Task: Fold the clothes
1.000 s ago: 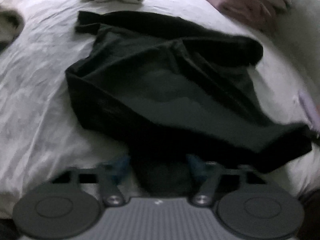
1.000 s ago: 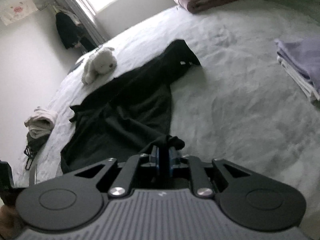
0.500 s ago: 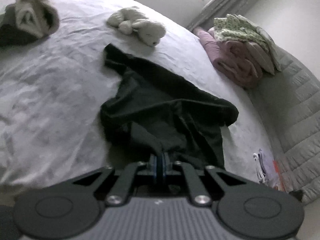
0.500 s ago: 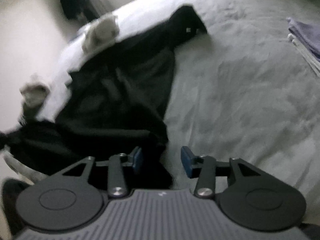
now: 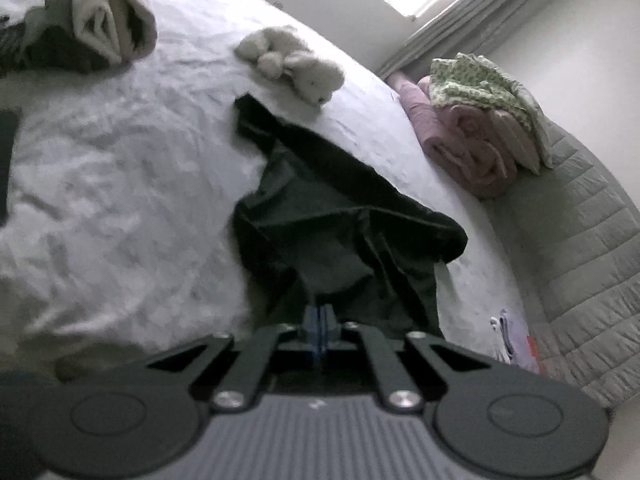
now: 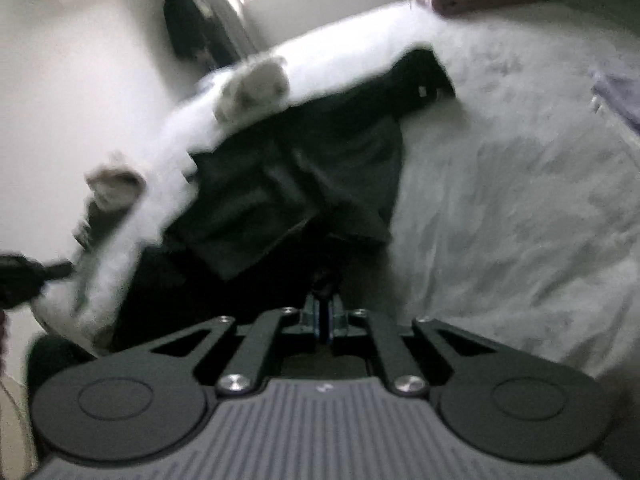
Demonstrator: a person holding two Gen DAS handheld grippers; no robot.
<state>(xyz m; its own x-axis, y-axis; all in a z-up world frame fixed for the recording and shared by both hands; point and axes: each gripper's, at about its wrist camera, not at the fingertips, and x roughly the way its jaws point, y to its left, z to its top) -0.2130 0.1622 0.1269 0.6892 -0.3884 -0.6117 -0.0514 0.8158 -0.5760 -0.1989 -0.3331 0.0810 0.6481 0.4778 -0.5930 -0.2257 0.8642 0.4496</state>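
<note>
A black garment (image 5: 340,208) lies crumpled and partly spread on the white bed (image 5: 120,200). Its near edge is pulled up into my left gripper (image 5: 319,314), which is shut on the fabric. In the right wrist view the same black garment (image 6: 304,176) stretches from the far sleeve toward me. My right gripper (image 6: 324,312) is shut with a small bunch of the dark fabric pinched at its tips. That view is blurred by motion.
A white plush toy (image 5: 296,64) lies just beyond the garment. A beige and dark clothes heap (image 5: 104,28) sits far left, rolled pink blankets (image 5: 468,148) far right by a quilted grey headboard (image 5: 580,260). Folded lilac clothes (image 6: 620,96) lie at the right.
My left gripper closed on the garment's near edge and rose, pulling back from the bed. My right gripper opened, shifted left along the garment and closed on it again.
</note>
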